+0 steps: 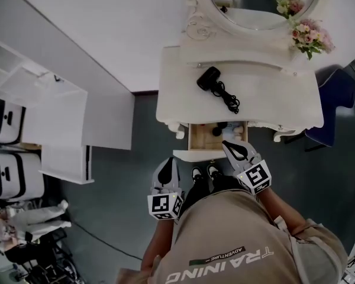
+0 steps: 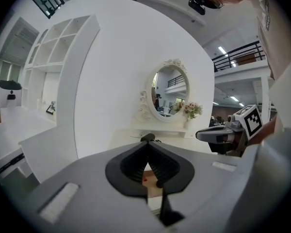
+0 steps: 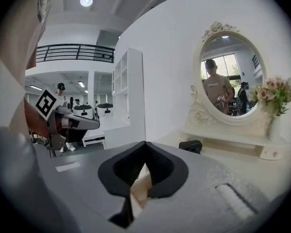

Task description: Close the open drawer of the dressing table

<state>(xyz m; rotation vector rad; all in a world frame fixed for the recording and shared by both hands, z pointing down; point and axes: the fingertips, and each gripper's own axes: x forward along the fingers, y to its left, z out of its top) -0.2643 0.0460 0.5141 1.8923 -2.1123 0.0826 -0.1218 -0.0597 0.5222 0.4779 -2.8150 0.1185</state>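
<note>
fingers pressed together on left gripper and right gripper; drawer hangs open, pale wood inside.

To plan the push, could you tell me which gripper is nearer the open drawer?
The right gripper, beside the drawer front; the left gripper hangs farther back.

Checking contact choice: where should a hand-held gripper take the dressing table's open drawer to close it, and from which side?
The white front panel of the open drawer, from the side where the person stands. The drawer juts out of the dressing table that way, and the panel is broad and flat, so pushing it straight in probably works. No handle shows.
</note>
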